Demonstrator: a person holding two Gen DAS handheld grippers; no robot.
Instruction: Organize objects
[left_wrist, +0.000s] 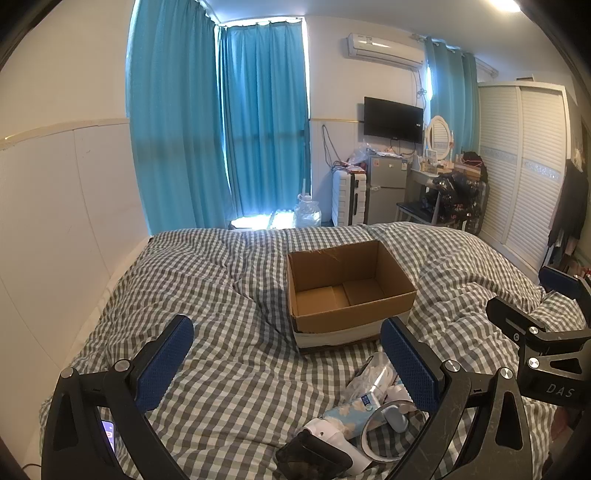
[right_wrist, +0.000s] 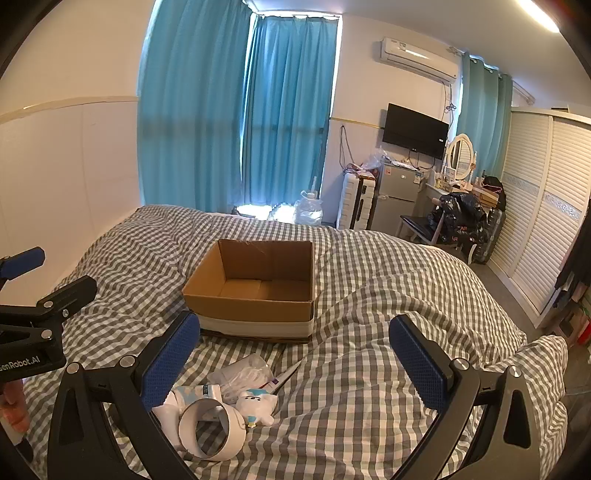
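An open, empty cardboard box (left_wrist: 351, 291) stands on the checked bed; it also shows in the right wrist view (right_wrist: 255, 288). In front of it lies a pile of small objects (left_wrist: 369, 406): a white ring-shaped controller (right_wrist: 210, 428), a small white plush toy (right_wrist: 258, 404), a clear plastic bag (right_wrist: 243, 374) and a blue-patterned pack (left_wrist: 343, 417). My left gripper (left_wrist: 288, 358) is open and empty, above the bed just left of the pile. My right gripper (right_wrist: 295, 354) is open and empty, just right of the pile.
The grey-and-white checked duvet (right_wrist: 369, 295) is rumpled, with a raised fold to the right. A white padded wall (left_wrist: 55, 221) runs along the left. Beyond the bed are blue curtains (left_wrist: 258, 129), a suitcase, a small fridge (left_wrist: 388, 184) and a white wardrobe (right_wrist: 535, 203).
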